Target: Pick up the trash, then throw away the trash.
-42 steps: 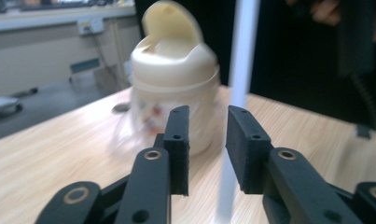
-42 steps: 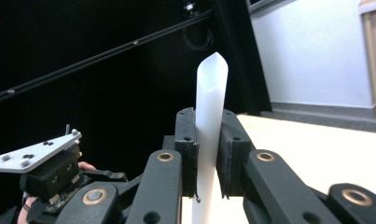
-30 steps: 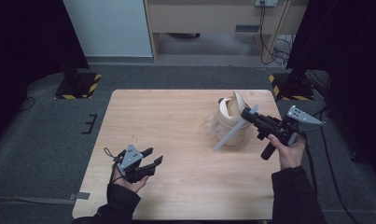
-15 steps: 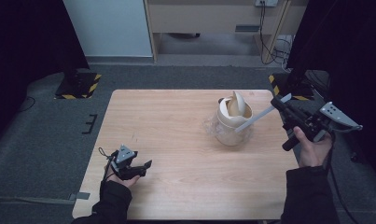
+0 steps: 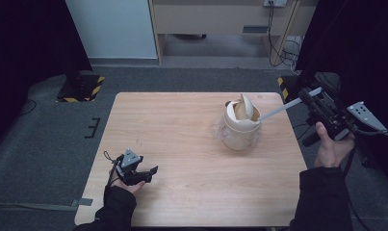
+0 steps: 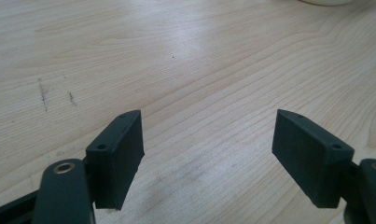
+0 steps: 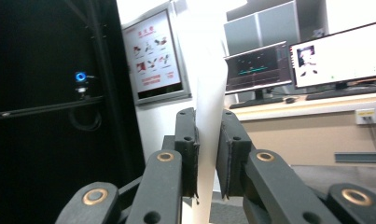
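A cream jar (image 5: 239, 131) stands right of the table's middle with a pale scoop-like utensil (image 5: 244, 107) upright in it. My right gripper (image 5: 304, 95) hovers past the table's right edge, shut on a long white utensil (image 5: 280, 109) that slants down toward the jar's rim. In the right gripper view the white utensil (image 7: 206, 70) rises between the pads of that gripper (image 7: 208, 140). My left gripper (image 5: 150, 172) lies low on the wooden table (image 5: 172, 120) at the front left. It is open (image 6: 206, 154), with bare wood between its pads.
Something clear and crinkled (image 5: 215, 129) lies against the jar's left side. Striped floor bases (image 5: 81, 89) stand off the table's far corners, and cables (image 5: 273, 29) hang by a cabinet behind. The right gripper view looks across the room at monitors (image 7: 335, 56) and a poster (image 7: 155, 51).
The right gripper has carried the white utensil up and to the right, from in front of the jar to beyond the table's edge. The left gripper has slid toward the front left corner.
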The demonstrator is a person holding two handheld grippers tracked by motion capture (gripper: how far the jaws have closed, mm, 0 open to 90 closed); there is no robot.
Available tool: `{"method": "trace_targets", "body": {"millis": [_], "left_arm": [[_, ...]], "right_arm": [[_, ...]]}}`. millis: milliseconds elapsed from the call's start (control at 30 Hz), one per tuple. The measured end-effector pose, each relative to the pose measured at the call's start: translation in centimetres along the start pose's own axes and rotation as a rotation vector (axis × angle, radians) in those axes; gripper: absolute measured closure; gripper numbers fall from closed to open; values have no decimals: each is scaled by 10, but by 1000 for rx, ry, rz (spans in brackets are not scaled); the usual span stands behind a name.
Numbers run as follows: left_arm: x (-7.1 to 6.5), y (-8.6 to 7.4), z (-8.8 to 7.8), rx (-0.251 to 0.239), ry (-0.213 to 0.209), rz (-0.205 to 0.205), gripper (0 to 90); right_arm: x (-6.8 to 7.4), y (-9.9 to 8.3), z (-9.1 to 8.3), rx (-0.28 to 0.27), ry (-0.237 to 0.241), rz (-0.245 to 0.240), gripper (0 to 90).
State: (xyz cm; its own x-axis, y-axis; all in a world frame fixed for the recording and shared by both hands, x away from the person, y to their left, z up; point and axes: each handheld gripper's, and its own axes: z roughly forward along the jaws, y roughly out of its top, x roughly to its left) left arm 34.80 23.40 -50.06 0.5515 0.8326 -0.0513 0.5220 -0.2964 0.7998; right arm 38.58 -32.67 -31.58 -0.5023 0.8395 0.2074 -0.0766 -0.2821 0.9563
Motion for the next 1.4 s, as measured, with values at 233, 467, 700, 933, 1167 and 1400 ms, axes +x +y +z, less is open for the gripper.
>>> {"method": "trace_targets", "body": {"millis": [233,467,700,933,1167,1400], "left_arm": [[0,0,2,7,-10,-1,237],[0,-1,4,19,-15,-9,225],[0,-1,5,31,-19,-3,216],[-1,-1,5,32,-22,3,215],[0,0,5,35,-22,3,215],[0,-1,6,38,-23,5,213]], "right_arm": [[-10,2,2,-27,-62,-21,806],[-19,-1,15,-42,-75,-10,805],[-20,-11,32,-20,-71,-17,805],[-15,-27,49,37,-60,-22,805],[-12,-49,61,116,-64,-26,804],[-13,-73,73,204,-80,-15,802]]}}
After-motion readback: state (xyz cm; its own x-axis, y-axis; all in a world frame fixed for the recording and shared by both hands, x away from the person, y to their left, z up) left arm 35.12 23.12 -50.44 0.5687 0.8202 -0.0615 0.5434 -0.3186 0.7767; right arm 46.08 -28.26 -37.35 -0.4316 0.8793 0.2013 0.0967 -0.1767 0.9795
